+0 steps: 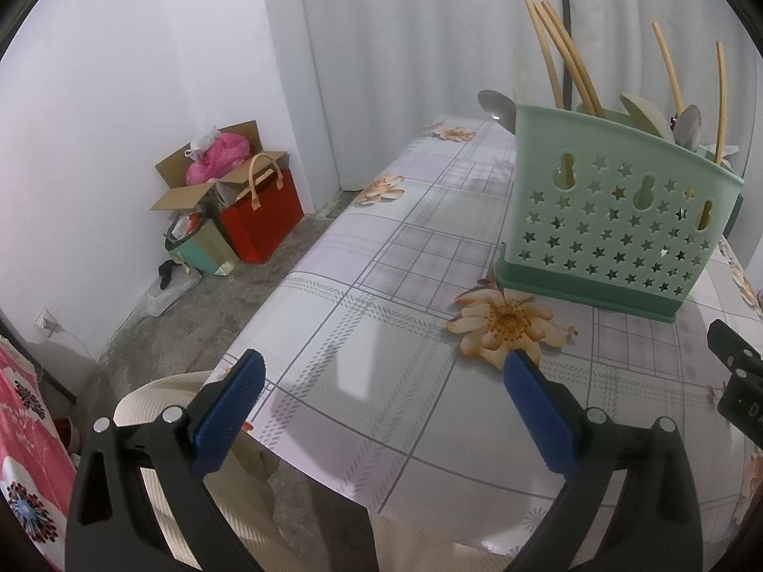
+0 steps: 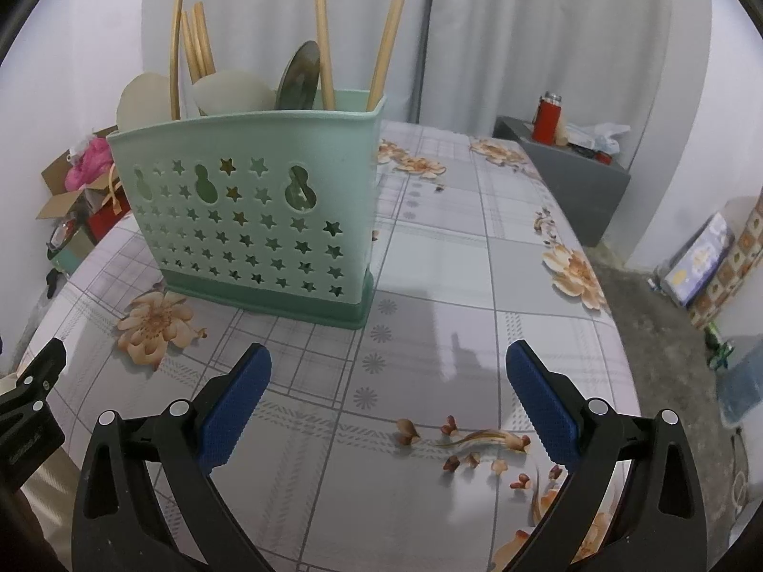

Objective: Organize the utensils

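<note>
A mint-green utensil holder (image 1: 615,219) with star-shaped holes stands upright on the flowered tablecloth (image 1: 381,295); it also shows in the right wrist view (image 2: 248,209). Wooden chopsticks (image 2: 324,33), metal spoons (image 2: 298,78) and pale spoons (image 2: 233,90) stand inside it. My left gripper (image 1: 384,364) is open and empty, low over the table's near-left edge, left of the holder. My right gripper (image 2: 388,357) is open and empty, in front of the holder and a little right of it. The right gripper's edge shows at the far right of the left wrist view (image 1: 737,381).
On the floor at left sit a cardboard box (image 1: 210,176), a red bag (image 1: 267,219) and a green bag (image 1: 202,248). A cream chair (image 1: 157,410) stands at the table's near-left corner. A grey stand (image 2: 567,176) with a red flask (image 2: 546,117) stands beyond the table's right side.
</note>
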Demonstrator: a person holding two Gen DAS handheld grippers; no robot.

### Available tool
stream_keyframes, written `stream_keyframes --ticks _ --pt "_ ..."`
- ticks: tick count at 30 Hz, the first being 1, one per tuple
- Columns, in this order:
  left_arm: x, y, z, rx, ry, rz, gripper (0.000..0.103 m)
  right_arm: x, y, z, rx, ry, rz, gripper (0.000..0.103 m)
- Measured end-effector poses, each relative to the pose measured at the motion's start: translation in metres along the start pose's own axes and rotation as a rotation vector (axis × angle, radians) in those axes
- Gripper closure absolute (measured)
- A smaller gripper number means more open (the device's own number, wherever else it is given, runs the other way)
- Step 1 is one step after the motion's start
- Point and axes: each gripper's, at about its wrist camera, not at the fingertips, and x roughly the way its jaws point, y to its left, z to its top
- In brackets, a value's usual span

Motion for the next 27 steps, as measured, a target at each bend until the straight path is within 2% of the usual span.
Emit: stream_keyframes --ticks 27 --pt "0.0045 -0.0011 -0.0010 0.001 0.016 0.004 0.006 0.0011 -0.0022 0.0012 0.000 0.003 -0.005 0.008"
